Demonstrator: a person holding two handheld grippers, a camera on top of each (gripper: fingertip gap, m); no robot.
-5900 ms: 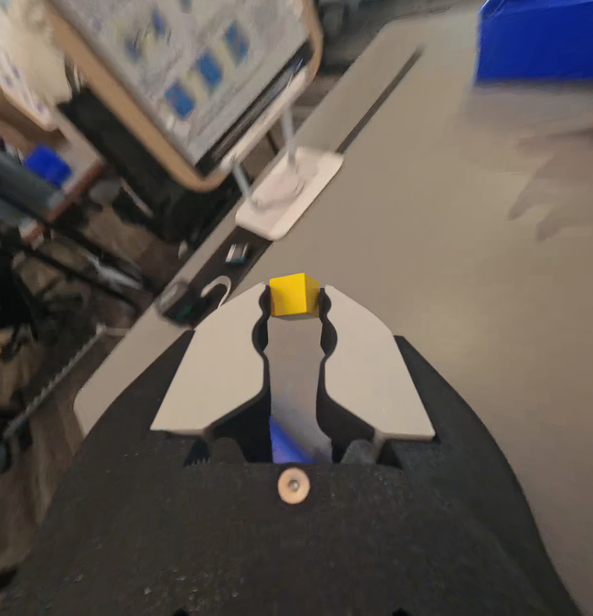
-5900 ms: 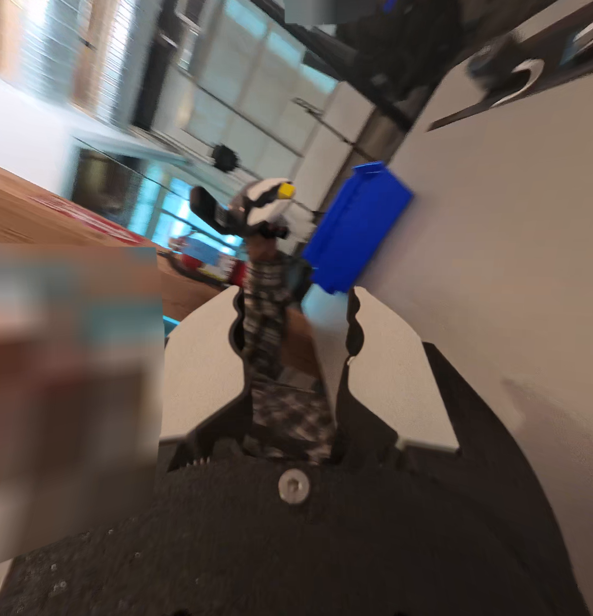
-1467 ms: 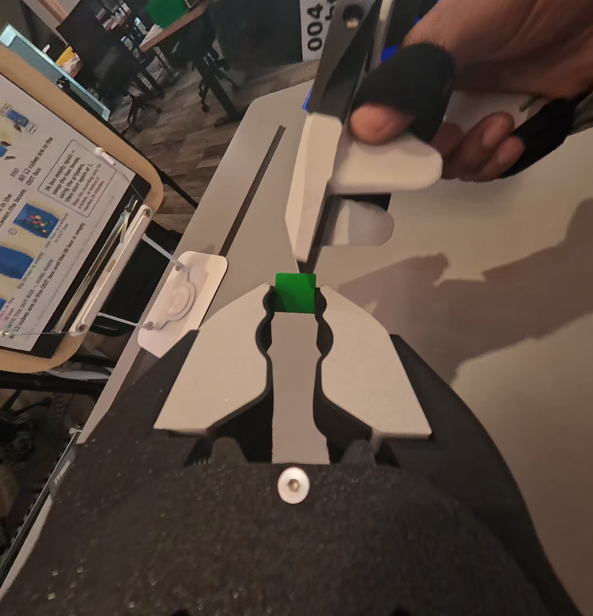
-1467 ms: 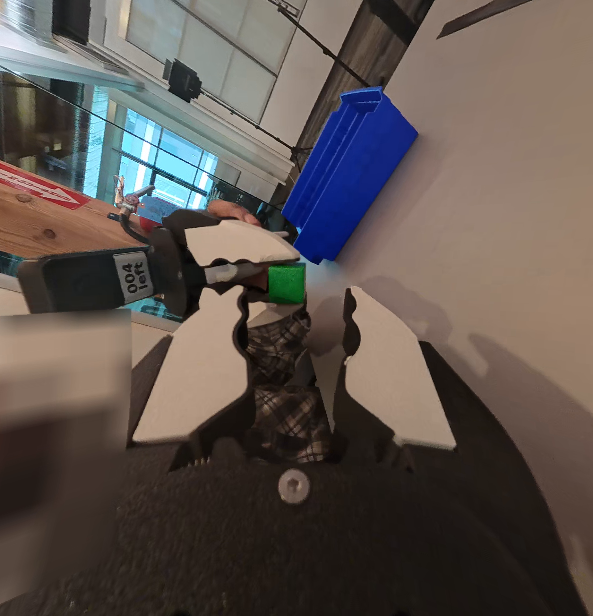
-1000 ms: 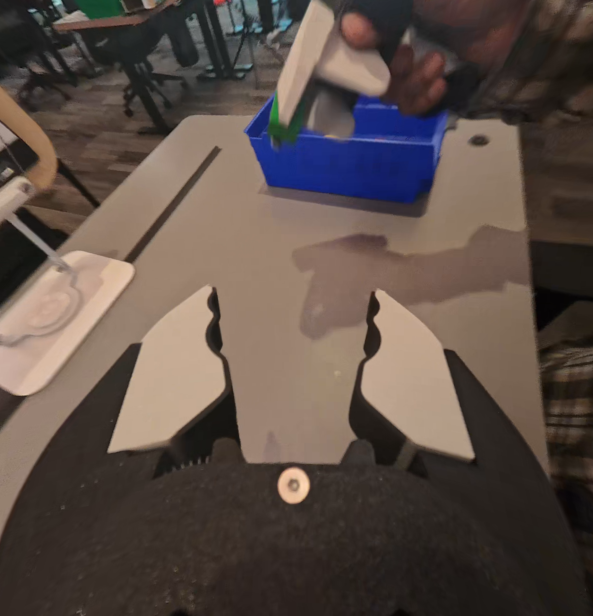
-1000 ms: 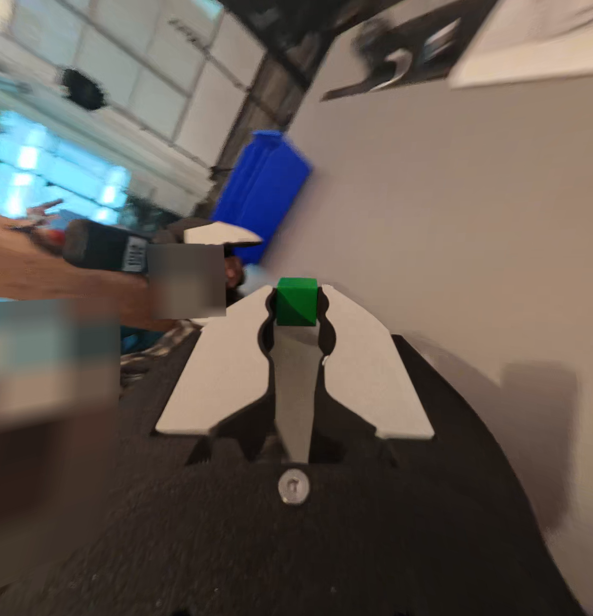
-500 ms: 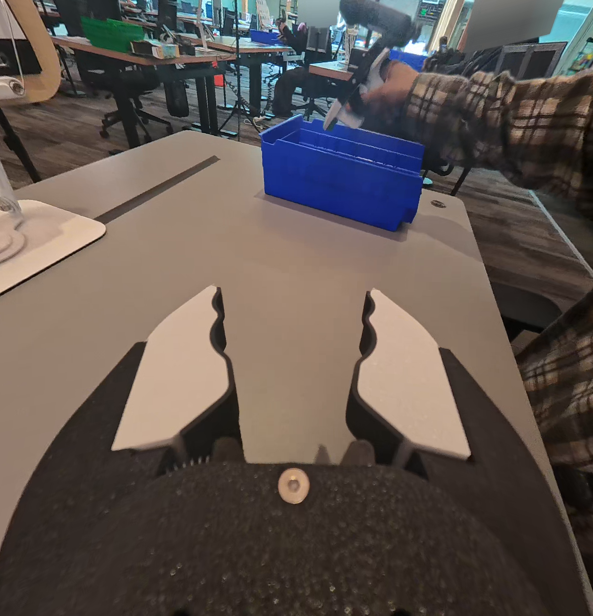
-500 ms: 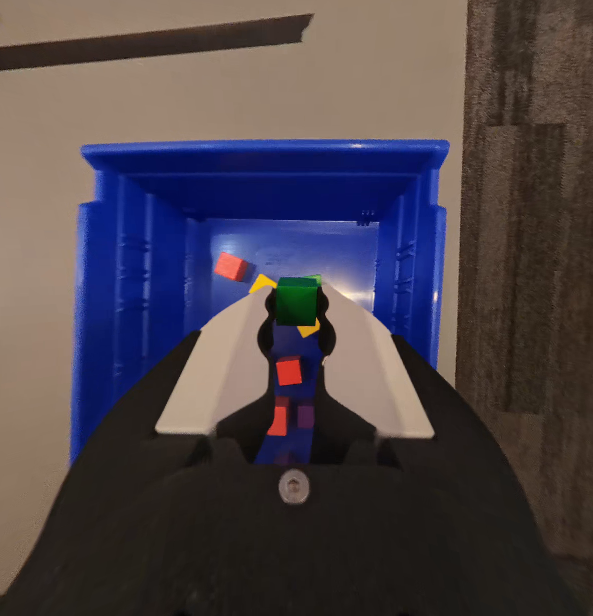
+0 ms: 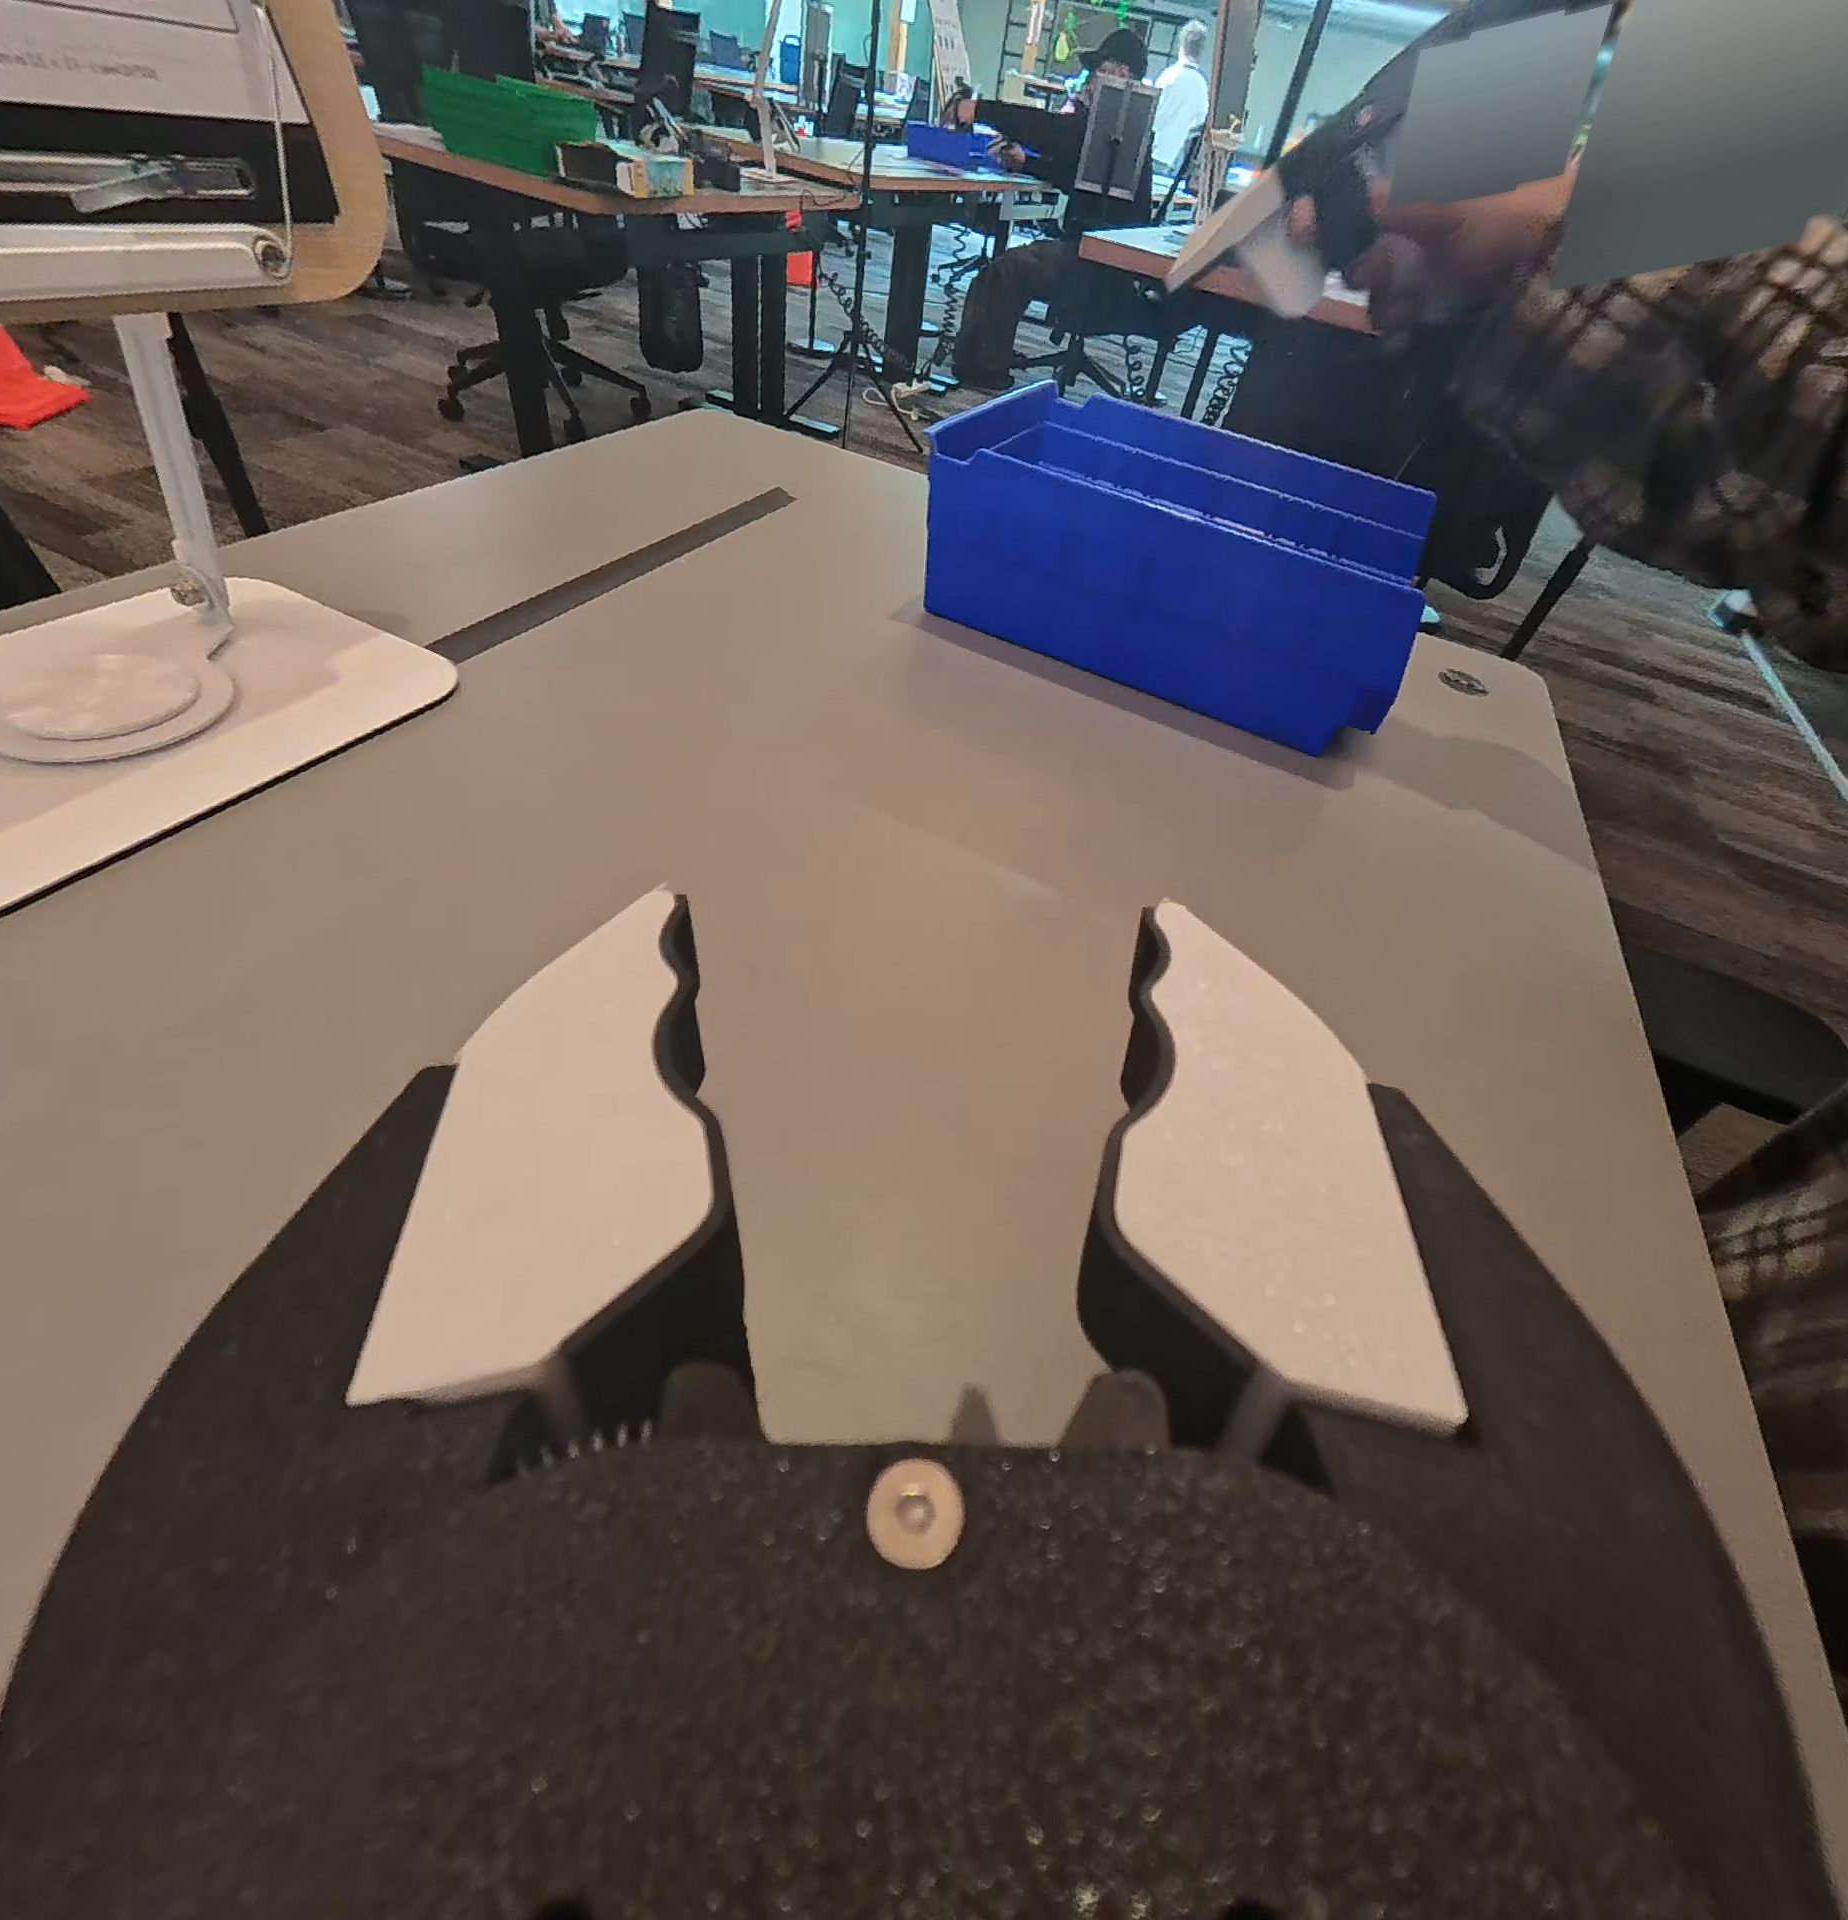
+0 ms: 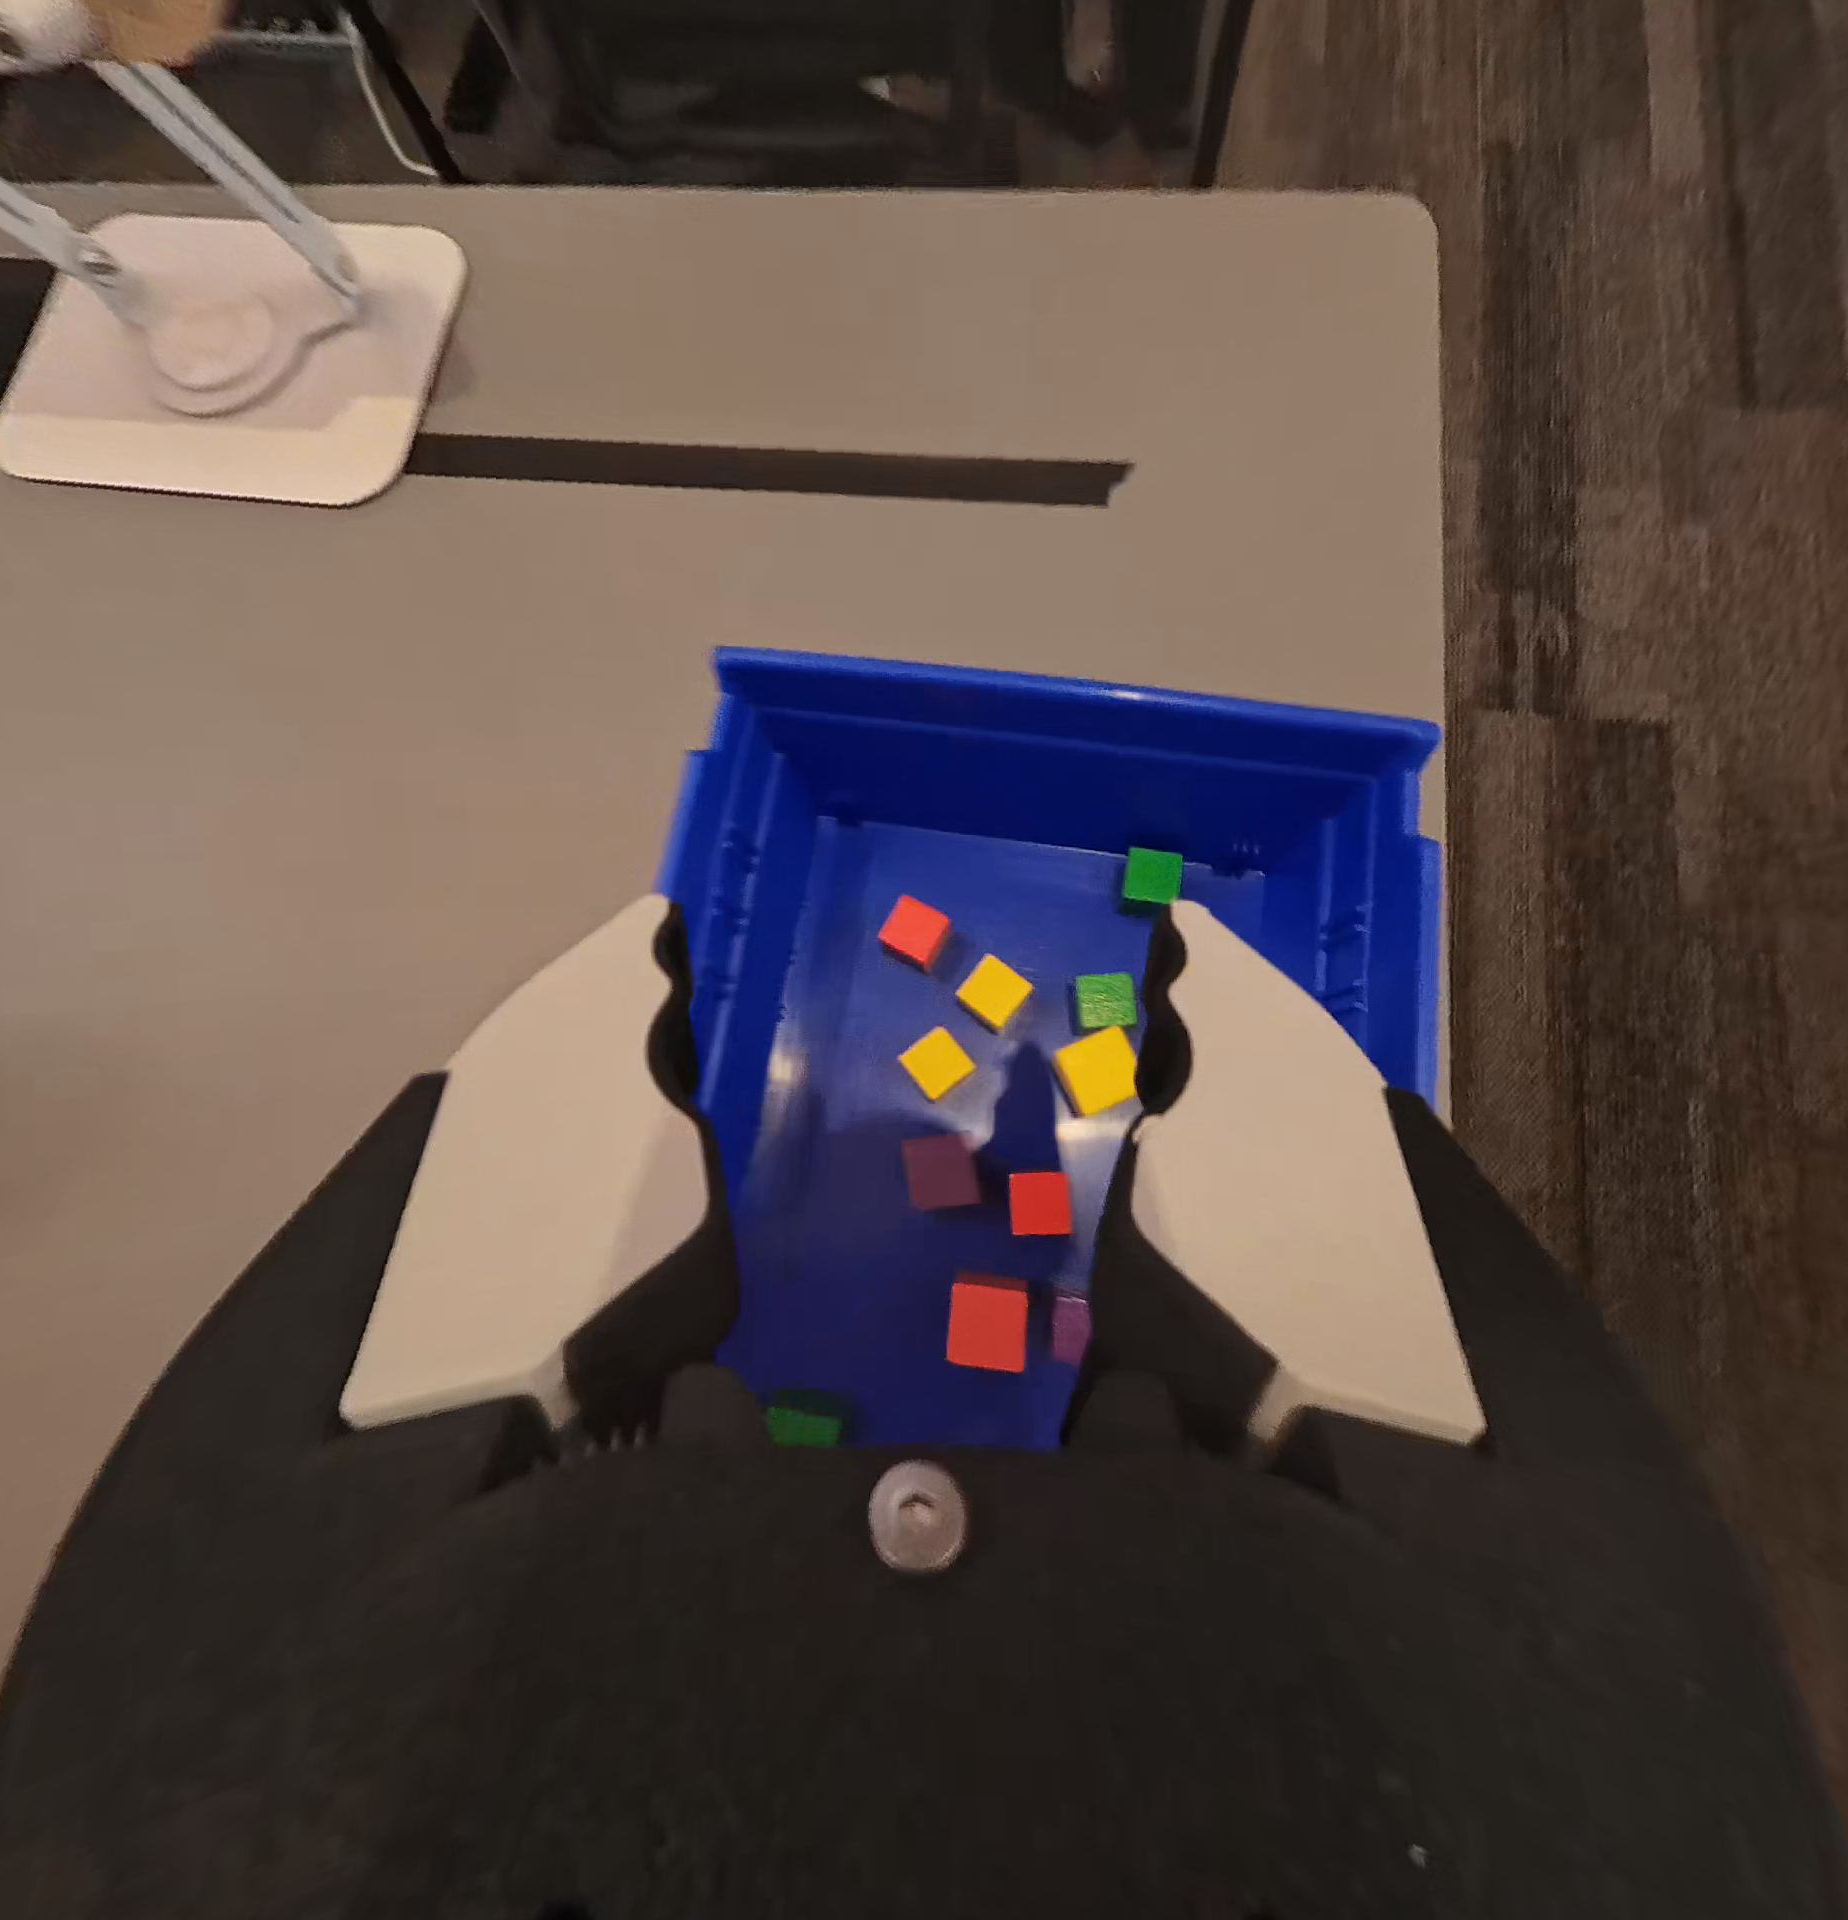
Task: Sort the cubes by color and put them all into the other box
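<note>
A blue box (image 10: 1065,717) stands at the table's right edge. My right gripper (image 10: 915,914) is open and empty, high above it, looking down. Inside lie several cubes: red (image 10: 914,931), yellow (image 10: 994,991), green (image 10: 1151,875), purple (image 10: 941,1171), mixed together. A green cube (image 10: 804,1425) shows near the box's near end. My left gripper (image 9: 915,914) is open and empty, low over the bare table. The blue box (image 9: 1169,582) is far ahead of it, to the right. The right gripper (image 9: 1252,244) shows above the box, held by a hand in a plaid sleeve.
A white stand base (image 9: 151,717) with a tablet holder sits at the left of the grey table (image 9: 847,810); it also shows in the right wrist view (image 10: 234,364). A dark slot (image 10: 754,473) runs along the table. Wood floor lies right of the table edge.
My right gripper took the green cube from my left gripper, carried it over the blue box and opened; the cube now lies in the box. The right gripper has risen. My left gripper stayed open.
</note>
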